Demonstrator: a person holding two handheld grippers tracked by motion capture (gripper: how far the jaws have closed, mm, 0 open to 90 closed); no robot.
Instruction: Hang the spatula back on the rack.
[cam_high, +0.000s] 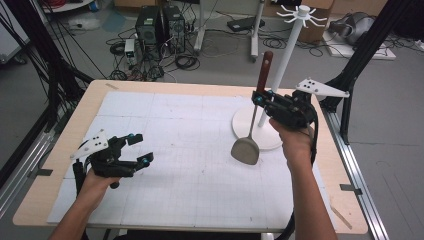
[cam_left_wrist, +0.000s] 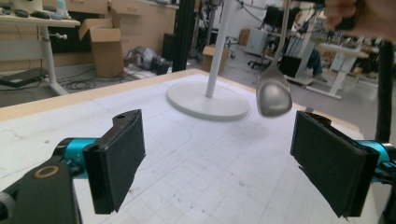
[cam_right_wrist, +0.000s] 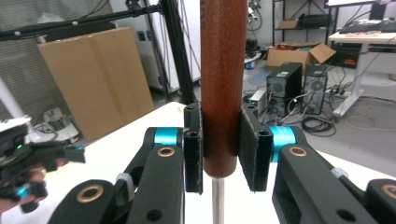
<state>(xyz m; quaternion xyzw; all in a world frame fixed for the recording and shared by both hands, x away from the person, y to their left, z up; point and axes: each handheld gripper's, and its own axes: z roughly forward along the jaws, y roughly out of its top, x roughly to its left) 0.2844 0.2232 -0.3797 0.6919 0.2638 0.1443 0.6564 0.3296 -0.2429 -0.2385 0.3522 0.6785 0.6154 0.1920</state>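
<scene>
**A:** Worktop (cam_high: 60, 190) entry: pale wood edge, white gridded mat (cam_high: 175, 150) over most of it. Grey floor behind, with computer towers (cam_high: 160, 25) and loose cables.

**B:** Fixtures on the mat?

**A:** One white stand (cam_high: 287, 60), round base at the far right of the mat, thin pole upright, ring of hooks at the top.

**B:** Right hand-held gripper (cam_high: 258, 98)?

**A:** Raised over the right side of the mat, just in front of the stand's base. Jaws clamped on the brown wooden handle of a spatula (cam_high: 246, 150); in the right gripper view both pads press flat against the handle near its lower end, where the metal shaft starts.

**B:** Spatula attitude?

**A:** Near upright, handle up, grey metal blade hanging down. Blade is clear of the mat, beside the stand's base; whether it overlaps the base edge I cannot tell.

**B:** Left hand-held gripper (cam_high: 140, 148)?

**A:** Low over the near left of the mat, well apart from the spatula. Jaws spread wide, nothing between them; left gripper view shows bare mat between the pads.
</scene>
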